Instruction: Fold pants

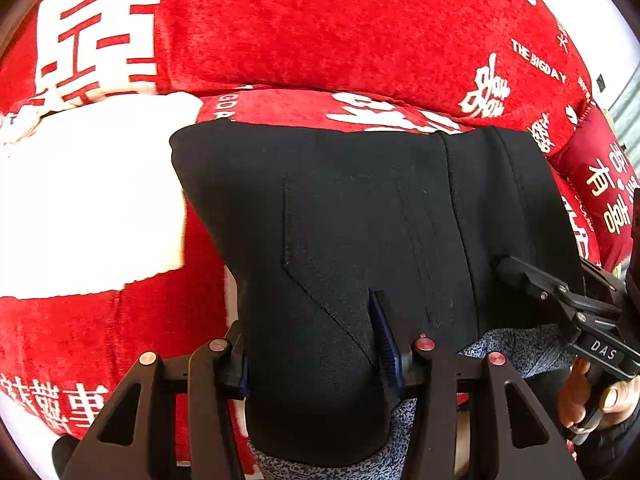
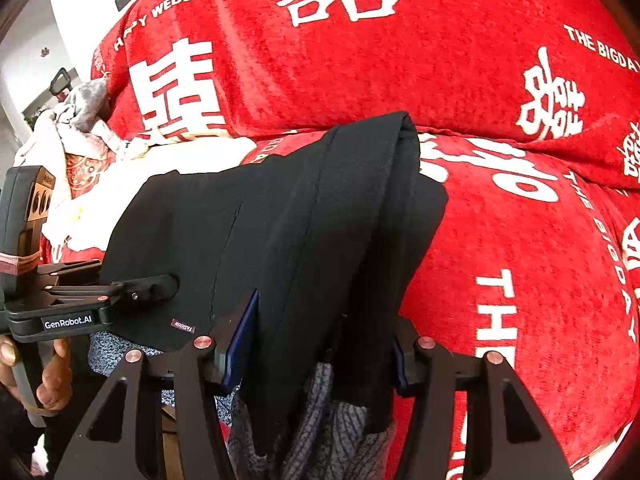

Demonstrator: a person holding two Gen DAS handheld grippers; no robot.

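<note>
Black pants (image 1: pixel 340 220) with a grey speckled lining (image 1: pixel 520 348) hang folded between both grippers, above a red sofa seat. In the left wrist view my left gripper (image 1: pixel 314 356) is shut on the near edge of the pants, cloth bunched between its blue pads. To the right, my right gripper (image 1: pixel 520 276) clamps the same edge. The right wrist view shows the pants (image 2: pixel 280 220) draped away in a thick fold, with my right gripper (image 2: pixel 320 352) shut on them and the lining (image 2: pixel 320 432) hanging below. My left gripper (image 2: pixel 156 286) bites the cloth at the left.
The sofa is covered in red cloth (image 1: pixel 320 40) with white characters, seat and backrest alike. A white cloth (image 1: pixel 92 200) lies on the seat to the left. A heap of clothes (image 2: pixel 80 120) sits at the far left. A dark red pillow (image 1: pixel 600 184) lies at the right.
</note>
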